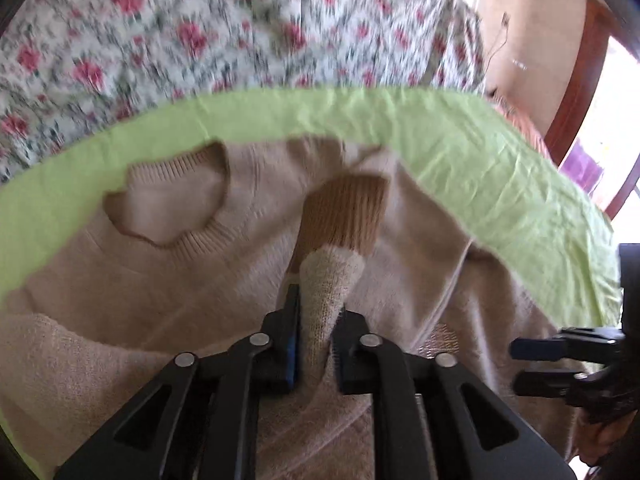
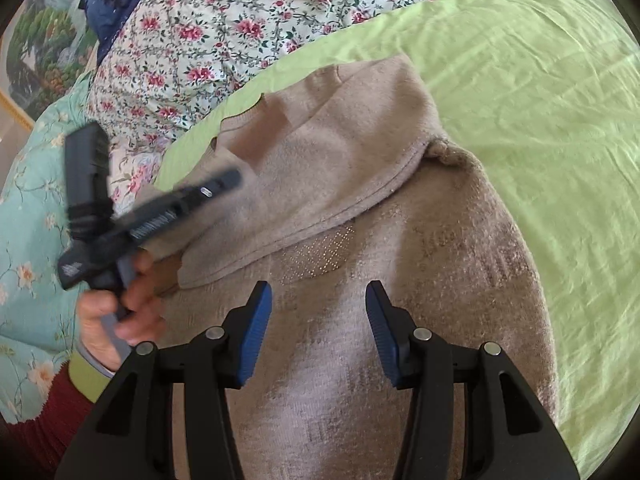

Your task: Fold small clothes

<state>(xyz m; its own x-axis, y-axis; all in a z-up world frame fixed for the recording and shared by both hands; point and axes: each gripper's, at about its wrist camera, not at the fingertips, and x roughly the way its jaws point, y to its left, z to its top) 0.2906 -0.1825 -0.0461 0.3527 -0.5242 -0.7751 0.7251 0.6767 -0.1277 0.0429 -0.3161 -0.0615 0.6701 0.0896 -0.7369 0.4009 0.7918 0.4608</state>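
Over beige sweater [image 2: 360,340], right gripper [image 2: 319,332] hovers spread; left gripper [image 1: 316,340] pinches sleeve [image 1: 328,280].

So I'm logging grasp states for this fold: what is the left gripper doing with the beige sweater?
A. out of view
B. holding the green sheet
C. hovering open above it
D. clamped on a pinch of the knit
D: in the left wrist view the left gripper has its jaws closed on a raised fold of the sweater, while the right gripper hangs open.

A bed [image 2: 540,120] with a light green sheet holds everything. A soft beige sweater [image 2: 360,240] lies flat on the green sheet, one sleeve folded across it. A quilt with pink flowers [image 2: 224,28] lies just behind the sweater.
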